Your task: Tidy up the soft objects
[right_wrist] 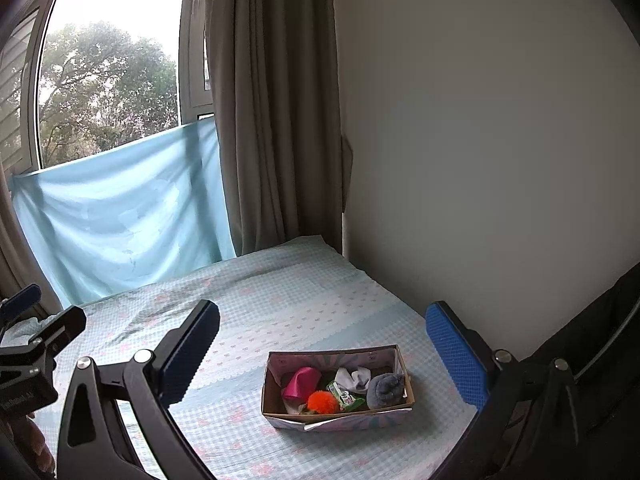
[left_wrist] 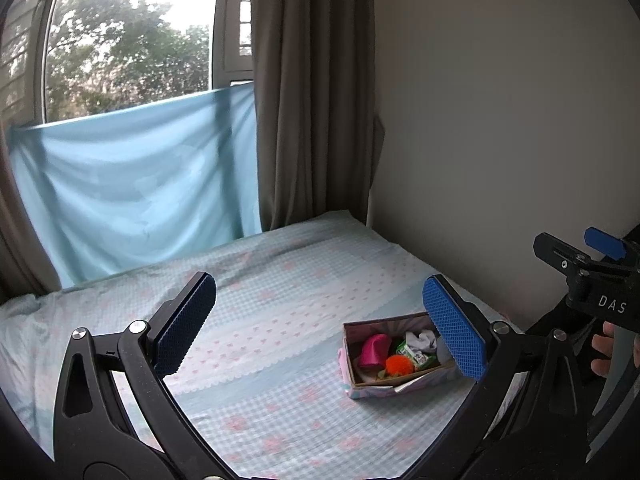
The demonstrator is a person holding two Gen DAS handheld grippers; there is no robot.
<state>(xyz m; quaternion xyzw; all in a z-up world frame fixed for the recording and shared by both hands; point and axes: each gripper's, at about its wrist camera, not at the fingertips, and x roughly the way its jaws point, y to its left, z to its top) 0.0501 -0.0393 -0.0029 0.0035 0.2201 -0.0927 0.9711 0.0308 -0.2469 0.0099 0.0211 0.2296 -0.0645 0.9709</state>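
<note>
An open cardboard box (right_wrist: 340, 418) (left_wrist: 352, 376) sits on the bed. It holds a pink soft item (right_wrist: 300, 386) (left_wrist: 374, 350), an orange fuzzy ball (right_wrist: 323, 402) (left_wrist: 399, 365), a green packet (right_wrist: 345, 396) (left_wrist: 414, 356), a white sock (right_wrist: 356, 378) (left_wrist: 420, 340) and a grey rolled sock (right_wrist: 385, 390). My left gripper (left_wrist: 320, 324) is open and empty, above the bed, left of the box. My right gripper (right_wrist: 324, 352) is open and empty, above and behind the box.
The bed has a light blue checked sheet (right_wrist: 280, 304). A plain wall (right_wrist: 480, 160) runs along its right side. Brown curtains (right_wrist: 276, 120), a hanging blue cloth (right_wrist: 120, 224) and a window (right_wrist: 108, 92) stand behind the bed.
</note>
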